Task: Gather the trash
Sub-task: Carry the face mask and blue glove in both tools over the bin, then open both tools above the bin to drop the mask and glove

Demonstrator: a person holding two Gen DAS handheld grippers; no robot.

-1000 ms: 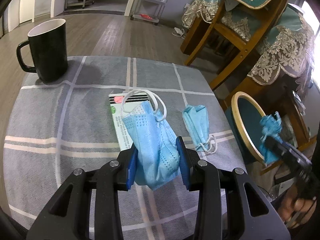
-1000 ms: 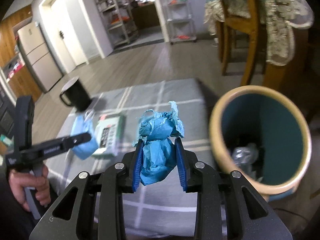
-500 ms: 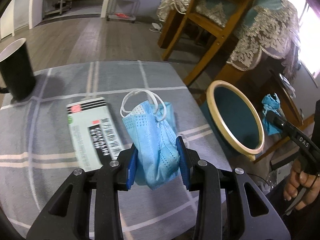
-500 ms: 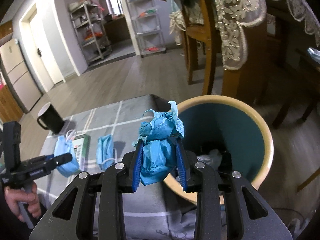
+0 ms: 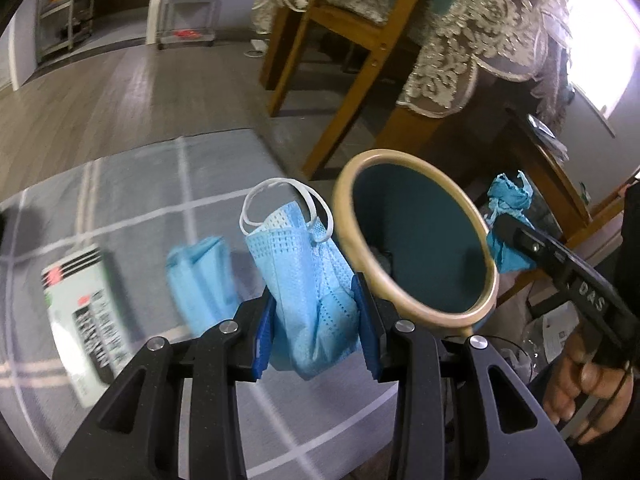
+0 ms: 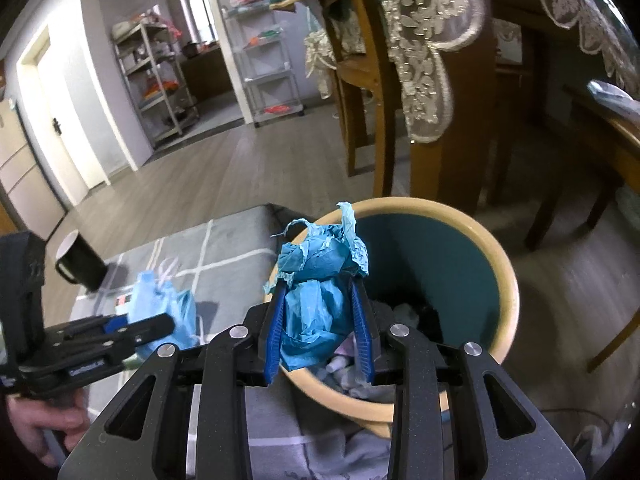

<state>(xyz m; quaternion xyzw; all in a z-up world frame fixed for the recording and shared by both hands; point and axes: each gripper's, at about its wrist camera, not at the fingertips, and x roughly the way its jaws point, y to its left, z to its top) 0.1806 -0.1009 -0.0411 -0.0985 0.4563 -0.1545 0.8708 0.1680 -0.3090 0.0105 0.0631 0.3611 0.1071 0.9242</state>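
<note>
My left gripper (image 5: 316, 320) is shut on a light blue face mask (image 5: 308, 276) with white ear loops, held above the grey checked cloth just left of the teal bin (image 5: 416, 312). My right gripper (image 6: 318, 328) is shut on a crumpled teal paper wad (image 6: 316, 300), held over the near rim of the bin (image 6: 500, 280), which holds some trash. A second blue mask (image 5: 200, 280) lies on the cloth. The right gripper with the wad (image 5: 510, 220) shows beyond the bin in the left wrist view.
A white printed packet (image 5: 80, 312) lies on the cloth at the left. A black mug (image 6: 80, 264) stands at the far corner. Wooden chairs (image 5: 340, 60) and a lace-covered table (image 6: 440, 40) stand behind the bin.
Both grippers have moved toward the bin. The left one carried the mask rightward to beside the rim; the right one brought the paper wad over the bin's opening.
</note>
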